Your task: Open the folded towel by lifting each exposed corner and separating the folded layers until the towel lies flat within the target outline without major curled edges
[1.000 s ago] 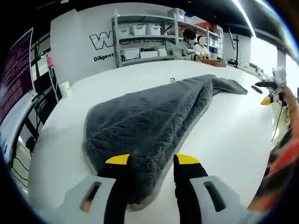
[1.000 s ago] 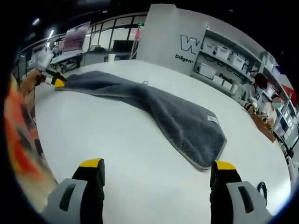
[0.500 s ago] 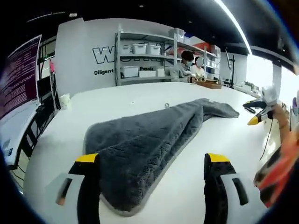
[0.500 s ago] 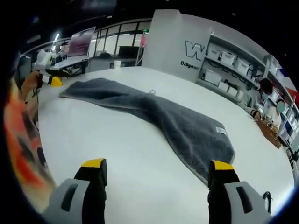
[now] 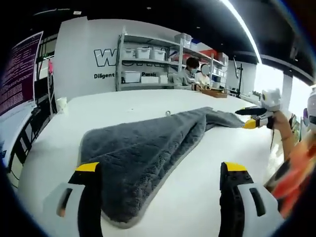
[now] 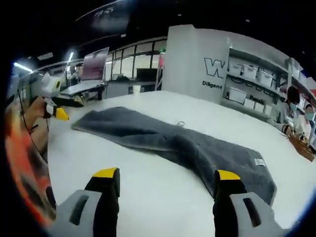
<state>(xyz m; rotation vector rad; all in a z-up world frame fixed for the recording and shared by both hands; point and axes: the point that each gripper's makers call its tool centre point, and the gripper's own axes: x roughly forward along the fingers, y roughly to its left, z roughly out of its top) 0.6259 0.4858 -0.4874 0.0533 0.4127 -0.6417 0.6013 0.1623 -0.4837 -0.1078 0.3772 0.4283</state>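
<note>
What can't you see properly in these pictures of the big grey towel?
- Towel underside and folded layers: hidden by its own top layer, both views.
- Small white label on the towel: writing too small, right gripper view.
- Wall lettering: partly hidden by the shelves, left gripper view.

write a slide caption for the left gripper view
Open left gripper poised over the near end of a twisted grey plush towel on a white table.

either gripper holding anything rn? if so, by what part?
Nothing held. Left gripper and right gripper are both open; the grey plush towel lies loose on the white table.
</note>
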